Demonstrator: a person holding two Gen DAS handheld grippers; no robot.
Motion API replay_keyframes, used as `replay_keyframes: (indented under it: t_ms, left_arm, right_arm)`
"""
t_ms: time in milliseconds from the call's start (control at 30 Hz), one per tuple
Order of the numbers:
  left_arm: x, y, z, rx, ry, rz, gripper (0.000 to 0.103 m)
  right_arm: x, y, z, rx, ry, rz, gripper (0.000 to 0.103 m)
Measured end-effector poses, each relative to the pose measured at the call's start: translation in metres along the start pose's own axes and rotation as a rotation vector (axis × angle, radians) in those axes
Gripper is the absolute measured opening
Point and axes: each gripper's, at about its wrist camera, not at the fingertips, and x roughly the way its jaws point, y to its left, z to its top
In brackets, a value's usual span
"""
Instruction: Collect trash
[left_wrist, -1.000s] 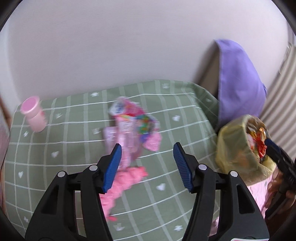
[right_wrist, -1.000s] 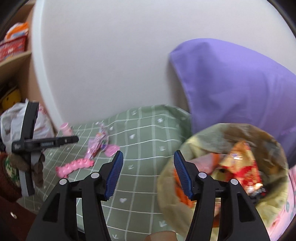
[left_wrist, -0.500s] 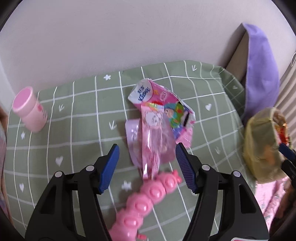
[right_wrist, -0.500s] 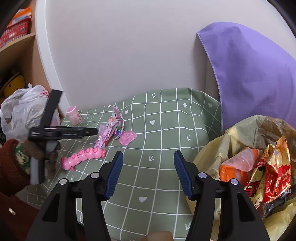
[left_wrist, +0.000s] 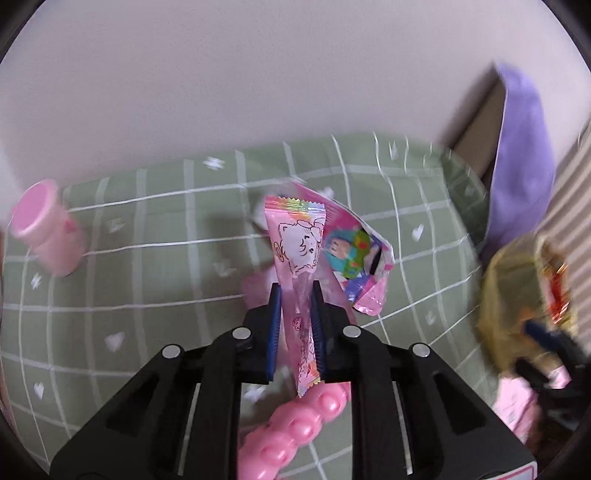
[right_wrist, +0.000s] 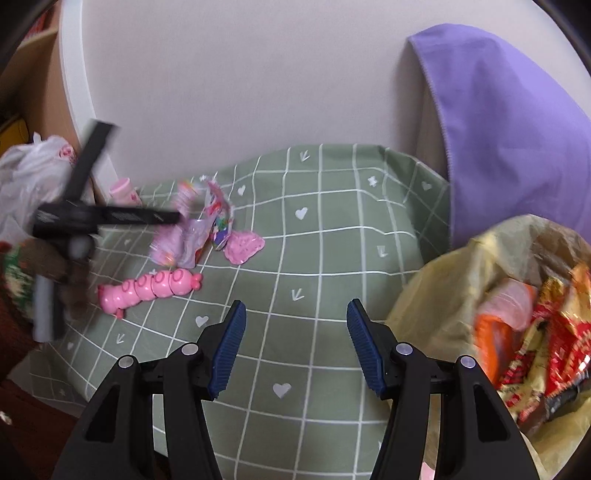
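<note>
Meanwhile, yellow trash bag (right_wrist: 436, 295) brims with red wrappers (right_wrist: 554, 332).
Left gripper (left_wrist: 295, 295), just closed, clamps pink wrapper (left_wrist: 297, 243); right gripper (right_wrist: 295, 314) gapes empty.

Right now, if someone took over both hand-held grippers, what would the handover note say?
Left hand-held gripper: jaws have just closed on the long pink wrapper.
Right hand-held gripper: open, nothing between its jaws, beside the yellow trash bag.
On the green cloth: colourful wrapper, flat pink piece, pink caterpillar toy, pink bottle.
Done: bag already holds wrappers.
Left: bag the held wrapper, then the remaining trash.
</note>
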Motion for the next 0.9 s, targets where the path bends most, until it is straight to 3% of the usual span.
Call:
replay_keyframes:
  t_ms: [100,267,400,500,667,900]
  left_arm:
    - [-0.027,0.036,-0.01,-0.072,-0.04,0.042,0.015]
    - [-0.044,0.074,-0.031,-0.138,-0.024,0.11,0.015]
    - [-0.045,0.087,-0.046,-0.182,-0.022,0.129,0.017]
    - [-0.043,0.092,-0.054,-0.176,-0.013,0.165,0.025]
    - [-0.042,0.088,-0.062,-0.157,-0.016,0.207,0.033]
    - [-0.051,0.092,-0.067,-0.158,-0.038,0.216,0.037]
  right_arm:
    - [0.018,0.014,0.009,-0.031,0.017,0.021,0.054]
    - [0.051,0.049,0.028,-0.102,0.032,0.061,0.054]
    - [0.078,0.076,0.047,-0.125,0.04,0.15,0.054]
    - [0.105,0.094,0.054,-0.126,0.07,0.22,0.054]
    - [0.147,0.108,0.055,-0.12,0.138,0.197,0.054]
    - [0.17,0.113,0.061,-0.148,0.13,0.156,0.054]
